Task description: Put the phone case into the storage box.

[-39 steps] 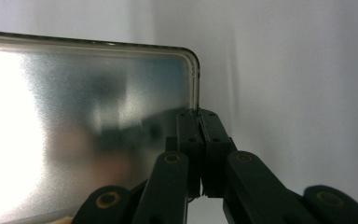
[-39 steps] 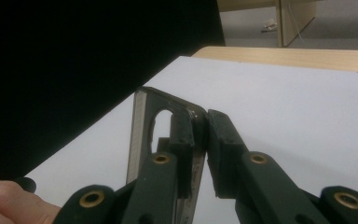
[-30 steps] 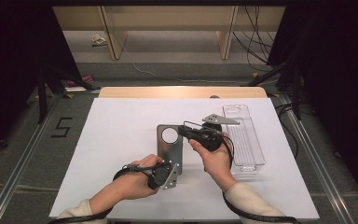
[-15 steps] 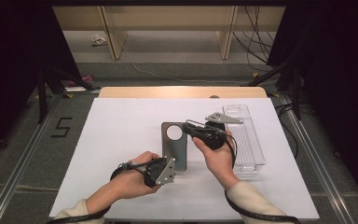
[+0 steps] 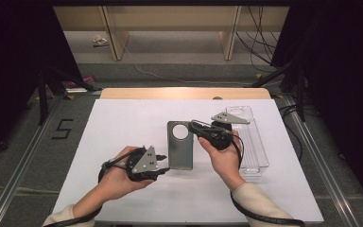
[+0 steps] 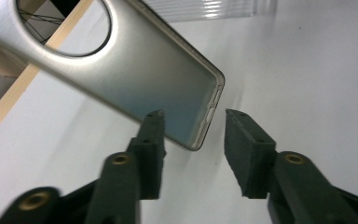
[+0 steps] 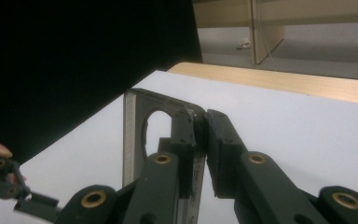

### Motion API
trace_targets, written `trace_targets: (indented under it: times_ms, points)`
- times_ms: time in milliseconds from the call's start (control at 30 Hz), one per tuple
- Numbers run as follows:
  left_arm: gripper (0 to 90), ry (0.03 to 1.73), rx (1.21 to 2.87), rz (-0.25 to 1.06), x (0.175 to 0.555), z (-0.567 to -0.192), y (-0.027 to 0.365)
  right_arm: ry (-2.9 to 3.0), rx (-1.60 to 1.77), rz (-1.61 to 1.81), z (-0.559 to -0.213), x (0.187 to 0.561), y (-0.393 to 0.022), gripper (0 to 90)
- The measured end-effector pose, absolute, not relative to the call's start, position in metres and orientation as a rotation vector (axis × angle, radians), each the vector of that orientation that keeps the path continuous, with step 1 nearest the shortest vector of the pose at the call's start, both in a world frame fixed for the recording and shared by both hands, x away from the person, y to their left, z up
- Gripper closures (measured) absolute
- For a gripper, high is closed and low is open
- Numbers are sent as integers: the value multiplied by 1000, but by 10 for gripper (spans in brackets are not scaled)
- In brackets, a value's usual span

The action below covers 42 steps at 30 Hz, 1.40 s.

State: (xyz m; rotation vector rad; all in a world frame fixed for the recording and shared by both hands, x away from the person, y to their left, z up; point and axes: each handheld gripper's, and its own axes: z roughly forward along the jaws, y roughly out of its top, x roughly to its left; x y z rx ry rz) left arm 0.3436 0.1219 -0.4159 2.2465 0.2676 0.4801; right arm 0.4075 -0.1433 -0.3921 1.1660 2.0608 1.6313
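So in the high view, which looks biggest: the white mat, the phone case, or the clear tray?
1. white mat, by far the largest.
2. clear tray, longer than the case.
3. phone case, smallest, though the right gripper hides one edge.

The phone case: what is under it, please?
The phone case is held by the right gripper over the white table cover, which shows through its round hole. Whether its near end touches the cover is unclear. The left gripper has just opened.
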Motion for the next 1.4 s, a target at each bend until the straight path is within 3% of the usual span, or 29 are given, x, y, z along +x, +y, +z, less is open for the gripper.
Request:
trace_targets:
  times_ms: [400,667,1400]
  points:
    - [282,491,2031,381,346,-415,148,2057,1152,1634,-388,407,-146,823]
    - [158,573,1957,398,344,-417,163,2042,1141,1641,-383,408,-150,822]
    - [149,739,1863,485,349,-422,185,1992,1125,1630,-371,409,-161,822]
